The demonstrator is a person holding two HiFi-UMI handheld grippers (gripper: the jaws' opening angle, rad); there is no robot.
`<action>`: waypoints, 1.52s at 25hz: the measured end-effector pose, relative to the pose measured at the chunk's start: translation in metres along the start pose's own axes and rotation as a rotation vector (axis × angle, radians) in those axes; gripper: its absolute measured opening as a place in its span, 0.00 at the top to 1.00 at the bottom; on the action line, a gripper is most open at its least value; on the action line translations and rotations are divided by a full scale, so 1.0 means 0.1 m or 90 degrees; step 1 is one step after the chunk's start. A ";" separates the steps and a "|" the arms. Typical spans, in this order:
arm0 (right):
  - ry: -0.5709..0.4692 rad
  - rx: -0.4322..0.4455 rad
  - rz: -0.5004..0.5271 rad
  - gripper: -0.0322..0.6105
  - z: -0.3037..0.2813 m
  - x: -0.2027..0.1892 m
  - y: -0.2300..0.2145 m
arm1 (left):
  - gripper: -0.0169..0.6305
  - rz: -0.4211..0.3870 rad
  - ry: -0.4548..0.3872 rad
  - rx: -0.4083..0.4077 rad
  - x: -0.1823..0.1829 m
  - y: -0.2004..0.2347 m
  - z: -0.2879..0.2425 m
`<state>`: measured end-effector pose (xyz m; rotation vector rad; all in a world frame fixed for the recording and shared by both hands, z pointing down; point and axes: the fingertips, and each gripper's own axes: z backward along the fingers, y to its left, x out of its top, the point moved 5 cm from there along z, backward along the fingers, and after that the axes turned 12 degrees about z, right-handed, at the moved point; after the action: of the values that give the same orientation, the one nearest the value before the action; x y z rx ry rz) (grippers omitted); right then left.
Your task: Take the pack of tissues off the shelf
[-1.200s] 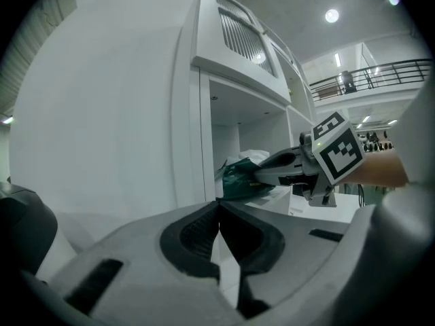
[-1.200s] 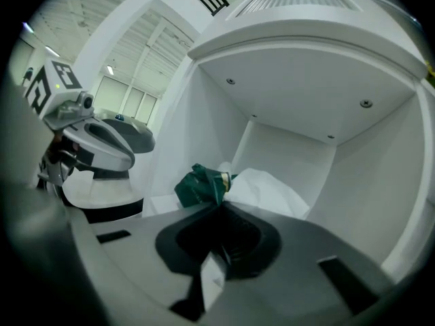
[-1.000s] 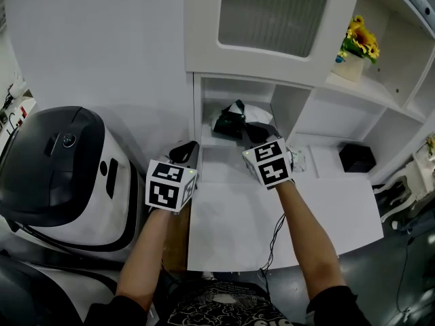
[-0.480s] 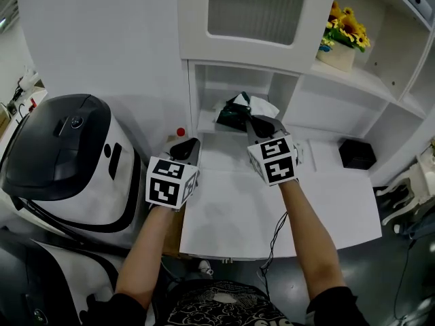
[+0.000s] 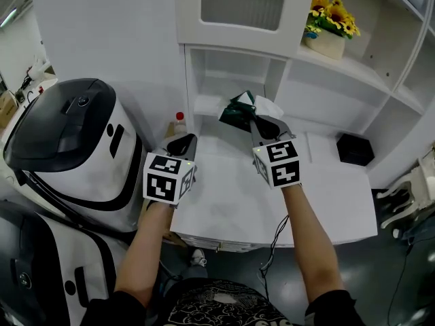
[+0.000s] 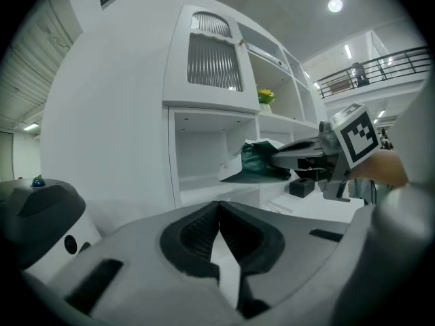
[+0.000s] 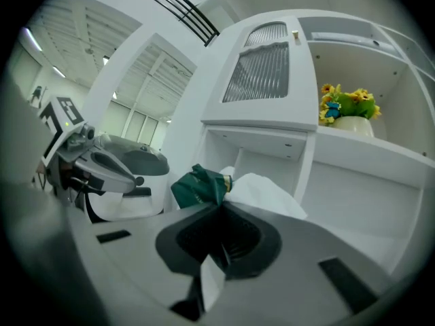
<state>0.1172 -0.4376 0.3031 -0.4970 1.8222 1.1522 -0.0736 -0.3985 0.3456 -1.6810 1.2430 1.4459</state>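
Pack of tissues [image 5: 241, 111], green with white tissue showing, is held in the air just in front of the open shelf [image 5: 224, 80] compartment, above the rear of the white tabletop [image 5: 326, 195]. Right gripper [image 5: 262, 124]: jaws clamped on the pack's near edge. Left gripper [image 5: 180, 145]: jaws together with nothing between them, level with the right gripper beside the black-and-white machine [image 5: 68, 148]. A sunflower pot [image 5: 326, 29] stands on the upper ledge.
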 end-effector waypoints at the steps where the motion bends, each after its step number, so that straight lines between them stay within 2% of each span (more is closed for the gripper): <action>1: -0.003 0.000 -0.003 0.94 0.06 -0.02 0.01 | 0.96 0.000 0.000 0.003 -0.02 -0.04 0.04; 20: -0.037 0.008 -0.074 0.94 1.06 -0.30 0.42 | 0.96 -0.016 -0.010 0.031 -0.34 -0.59 0.73; 28: -0.040 -0.010 -0.080 0.94 1.41 -0.29 0.50 | 0.96 -0.034 -0.025 0.035 -0.39 -0.76 0.97; 38: -0.038 -0.019 -0.076 0.94 1.65 -0.28 0.53 | 0.96 -0.032 -0.034 0.035 -0.41 -0.87 1.13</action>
<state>0.1722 -0.2729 0.3265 -0.5748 1.7026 1.1023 -0.0398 -0.2539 0.3472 -1.6153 1.1926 1.4062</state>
